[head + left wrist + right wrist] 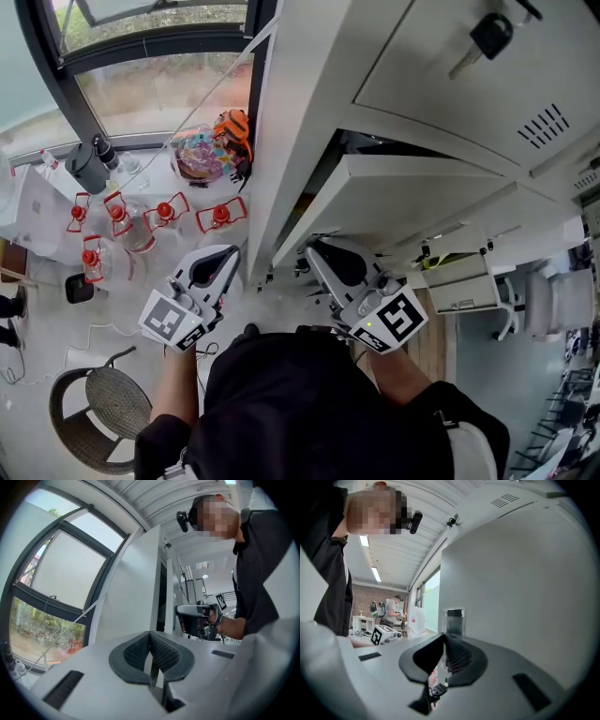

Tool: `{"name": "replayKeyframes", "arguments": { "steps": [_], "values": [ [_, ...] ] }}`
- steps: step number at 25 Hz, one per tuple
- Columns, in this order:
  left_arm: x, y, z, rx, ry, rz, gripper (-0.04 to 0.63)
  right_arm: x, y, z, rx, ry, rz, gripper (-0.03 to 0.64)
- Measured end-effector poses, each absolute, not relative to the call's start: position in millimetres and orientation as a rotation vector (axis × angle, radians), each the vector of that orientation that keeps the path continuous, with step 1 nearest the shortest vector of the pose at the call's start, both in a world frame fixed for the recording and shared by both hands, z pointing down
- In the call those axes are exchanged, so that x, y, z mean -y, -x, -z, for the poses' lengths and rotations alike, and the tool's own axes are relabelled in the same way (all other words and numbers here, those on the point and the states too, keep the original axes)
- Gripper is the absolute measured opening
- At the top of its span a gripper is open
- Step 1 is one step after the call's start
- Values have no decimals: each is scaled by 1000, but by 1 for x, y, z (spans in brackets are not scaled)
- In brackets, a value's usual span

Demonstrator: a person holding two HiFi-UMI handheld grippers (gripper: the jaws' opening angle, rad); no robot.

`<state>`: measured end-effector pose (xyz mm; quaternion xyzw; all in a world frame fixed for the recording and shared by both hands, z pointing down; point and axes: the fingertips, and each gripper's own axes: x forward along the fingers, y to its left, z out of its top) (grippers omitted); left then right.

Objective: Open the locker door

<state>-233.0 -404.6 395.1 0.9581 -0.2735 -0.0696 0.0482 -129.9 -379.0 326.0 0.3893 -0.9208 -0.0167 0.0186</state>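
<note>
The grey locker [300, 112] stands before me, and one door [412, 202] is swung out from it. My right gripper [315, 249] reaches that door's free edge. In the right gripper view the door [520, 588] fills the right side, and a small upright handle tab [453, 618] stands at its edge. The right gripper [444, 639] is shut on this tab. My left gripper [229, 255] hangs level beside the locker's left side wall [126, 592]. Its pads [140, 651] meet at the tips with nothing between them. The left gripper view also shows the right gripper [199, 620] in a hand.
An upper door with a key in its lock [490, 36] is shut. Several bottles with red handles [164, 214], a bag of colourful things [197, 150] and a wicker chair [103, 403] stand on the floor left of the locker. A person [393, 606] works far behind.
</note>
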Motion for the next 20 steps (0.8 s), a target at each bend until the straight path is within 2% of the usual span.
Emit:
{"name": "replayKeyframes", "arguments": {
  "steps": [20],
  "values": [
    [333,194,-376,1057,-2881,201,11,314,114,-326,3042,-806,26,26]
  ]
}}
